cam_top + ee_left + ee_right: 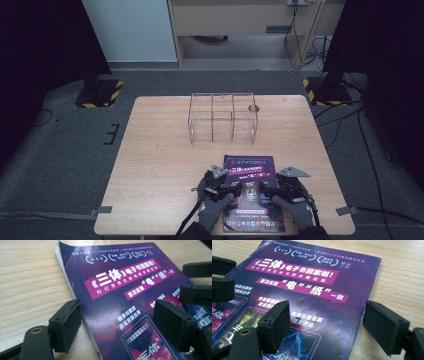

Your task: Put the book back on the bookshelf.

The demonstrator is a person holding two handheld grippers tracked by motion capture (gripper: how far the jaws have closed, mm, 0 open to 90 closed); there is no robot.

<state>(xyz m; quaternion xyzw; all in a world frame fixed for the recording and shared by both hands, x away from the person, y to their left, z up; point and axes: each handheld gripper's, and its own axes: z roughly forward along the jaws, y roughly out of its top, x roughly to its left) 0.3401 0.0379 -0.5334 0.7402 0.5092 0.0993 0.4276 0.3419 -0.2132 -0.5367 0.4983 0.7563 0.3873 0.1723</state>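
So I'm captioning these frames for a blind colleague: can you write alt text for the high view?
A purple book lies flat at the near edge of a wooden table, with the left hand-held gripper at its left side and the right hand-held gripper at its right, both held in grey-gloved hands. Farther back on the table stands a clear divided organizer.
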